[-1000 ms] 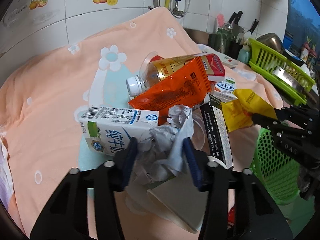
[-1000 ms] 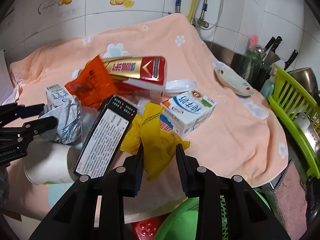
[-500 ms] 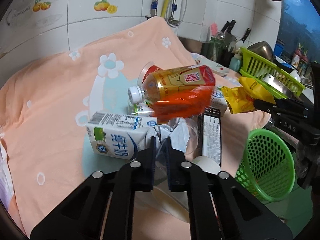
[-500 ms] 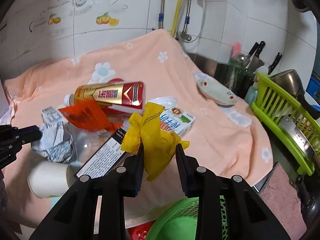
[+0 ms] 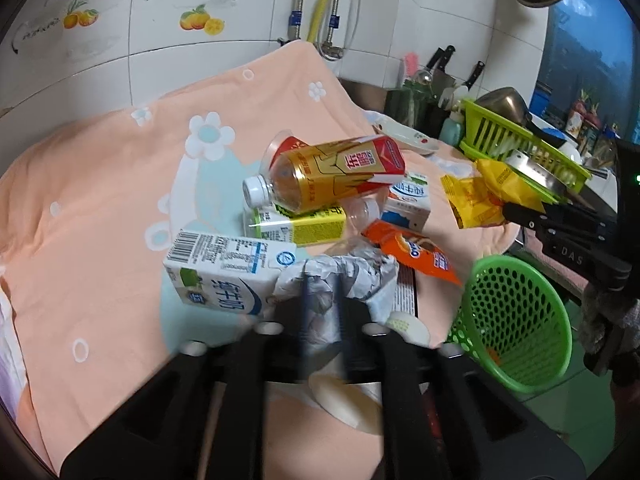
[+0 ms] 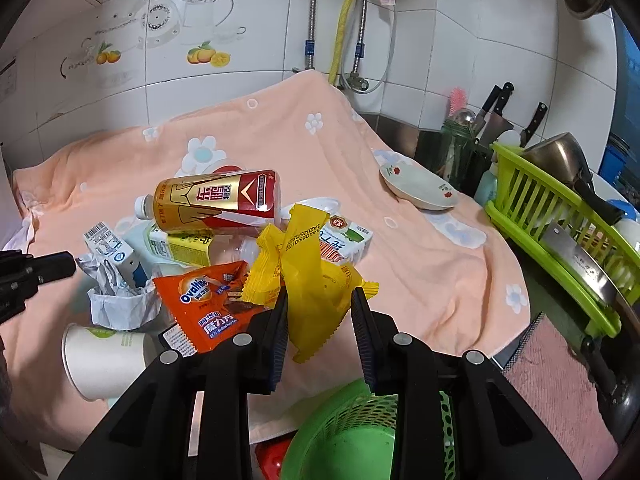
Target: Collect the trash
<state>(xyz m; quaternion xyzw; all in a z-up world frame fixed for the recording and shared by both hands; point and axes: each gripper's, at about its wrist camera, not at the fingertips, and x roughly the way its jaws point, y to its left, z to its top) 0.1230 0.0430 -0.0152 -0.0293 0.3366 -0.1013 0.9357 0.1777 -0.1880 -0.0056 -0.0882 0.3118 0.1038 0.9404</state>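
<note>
- Left wrist view: left tool (image 5: 322,308) is seen pinched on the crumpled paper (image 5: 340,276) at 6 o'clock, fingers blurred, paper bunched between them. Milk carton (image 5: 224,272) lies just beside it at 9 o'clock. Gold bottle (image 5: 332,176) is stacked on a yellow-green box (image 5: 304,226) at 12 o'clock. Orange snack bag (image 5: 416,254) lies at 2 o'clock, near the green basket (image 5: 516,320). Basket sits off the table edge at 3 o'clock; only a small speck is seen inside, otherwise it looks nearly empty.
- Right wrist view: right tool (image 6: 320,320) is seen holding the yellow wrapper (image 6: 312,264), fingers fairly wide with the wrapper hanging between them, lifted clear of the pile. Basket rim is seen at 6 o'clock, directly under the tool. Paper cup (image 6: 100,356) lies on its side at 8 o'clock. Small white carton (image 6: 344,242) rests at 12 o'clock behind the wrapper. A dish (image 6: 420,186) sits on the peach cloth (image 6: 420,280) at 1 o'clock, not judged trash.
- Progress: judged early. Two pieces are gripped, neither yet dropped. Bottle, cartons, snack bag, cup still left on the table.
</note>
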